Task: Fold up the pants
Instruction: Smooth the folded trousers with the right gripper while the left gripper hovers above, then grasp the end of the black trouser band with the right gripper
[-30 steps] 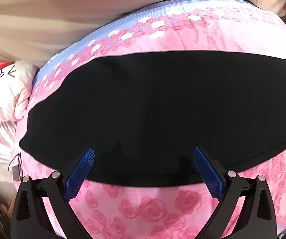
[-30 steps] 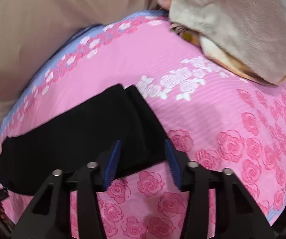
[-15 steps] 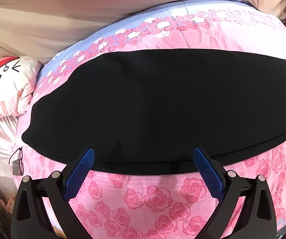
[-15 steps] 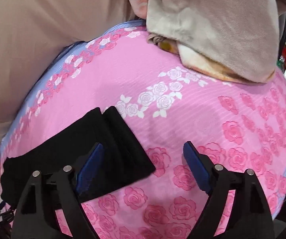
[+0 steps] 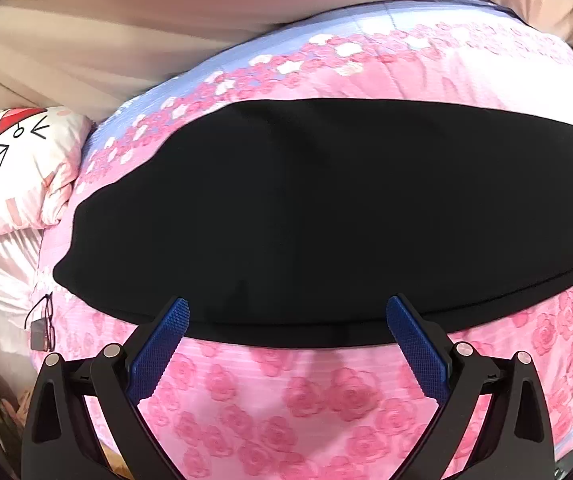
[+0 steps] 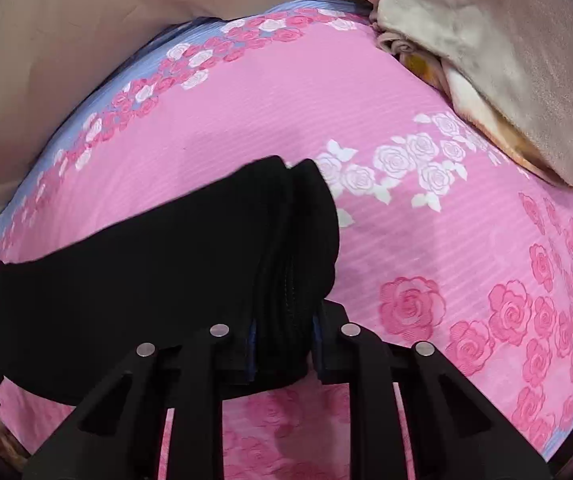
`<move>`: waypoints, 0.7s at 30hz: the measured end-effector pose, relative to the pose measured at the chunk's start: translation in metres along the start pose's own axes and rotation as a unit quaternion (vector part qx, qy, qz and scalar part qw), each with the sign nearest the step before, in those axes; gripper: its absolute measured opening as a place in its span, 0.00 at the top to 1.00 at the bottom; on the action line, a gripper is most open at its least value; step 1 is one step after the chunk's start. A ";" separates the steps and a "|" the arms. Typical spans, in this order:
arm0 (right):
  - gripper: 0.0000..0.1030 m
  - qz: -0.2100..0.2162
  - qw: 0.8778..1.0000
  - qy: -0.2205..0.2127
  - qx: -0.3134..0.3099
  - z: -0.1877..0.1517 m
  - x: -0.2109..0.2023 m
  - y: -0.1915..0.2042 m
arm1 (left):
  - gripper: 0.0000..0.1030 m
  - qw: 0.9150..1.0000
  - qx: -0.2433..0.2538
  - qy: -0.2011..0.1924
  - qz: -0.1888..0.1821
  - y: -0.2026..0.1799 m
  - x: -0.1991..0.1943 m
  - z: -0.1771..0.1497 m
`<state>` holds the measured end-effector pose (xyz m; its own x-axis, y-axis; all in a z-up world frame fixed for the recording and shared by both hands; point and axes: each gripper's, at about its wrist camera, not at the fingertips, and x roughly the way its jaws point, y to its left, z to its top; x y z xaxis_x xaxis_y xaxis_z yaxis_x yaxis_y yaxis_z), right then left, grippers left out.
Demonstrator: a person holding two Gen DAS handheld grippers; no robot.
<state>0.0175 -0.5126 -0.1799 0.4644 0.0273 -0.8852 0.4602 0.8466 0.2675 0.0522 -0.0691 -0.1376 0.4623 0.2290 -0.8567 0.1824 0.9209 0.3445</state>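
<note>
1. The bed point(image 5: 326, 400), under a pink rose sheet, fills both views; a wall or headboard closes off 12 o'clock.
2. The pants point(image 5: 326, 216) lie flat as one long black band across the middle of the left view, from 9 to 3 o'clock. In the right view their end point(image 6: 286, 260) sits at centre, layered edges bunched and lifted toward the camera.
3. A beige blanket point(image 6: 506, 60) is heaped at 1 to 2 o'clock in the right view, well apart from the pants.
4. A white pillow point(image 5: 30, 176) lies at 9 o'clock in the left view, near the pants' far end.
5. The right gripper point(image 6: 282, 360) is closing, its jaws pinching the stacked edges of the pants' end at 6 o'clock.
6. The left gripper point(image 5: 286, 332) hovers with jaws spread wide at 6 o'clock, its tips over the pants' near edge, holding nothing.
7. Glasses point(image 5: 44, 324) rest at 8 o'clock in the left view, just beside the pants' corner.
8. Risks, as I judge them: the right jaws may hold only some layers, so the lower ones could slip out and skew the fold; with the left jaws idle, the far length may drag and wrinkle; a sliding corner could nudge the glasses off the bed.
</note>
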 end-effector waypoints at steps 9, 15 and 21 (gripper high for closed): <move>0.82 0.069 0.991 -0.057 -0.095 0.012 -0.069 0.161 | 0.05 0.999 -0.050 -0.013 0.000 0.080 0.004 0.000; 0.82 0.126 0.974 -0.026 -0.186 -0.022 -0.058 0.305 | 0.05 0.996 -0.086 -0.026 0.001 0.145 0.011 -0.010; 0.82 0.152 0.953 0.029 -0.259 -0.074 -0.020 0.420 | 0.05 0.993 -0.113 -0.031 0.001 0.206 0.027 -0.021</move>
<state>0.1457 -0.1183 -0.0781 0.4671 0.3306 -0.8201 -0.1320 0.9431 0.3051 0.0841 0.1329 -0.0975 0.5169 0.2173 -0.8280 -0.0151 0.9694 0.2450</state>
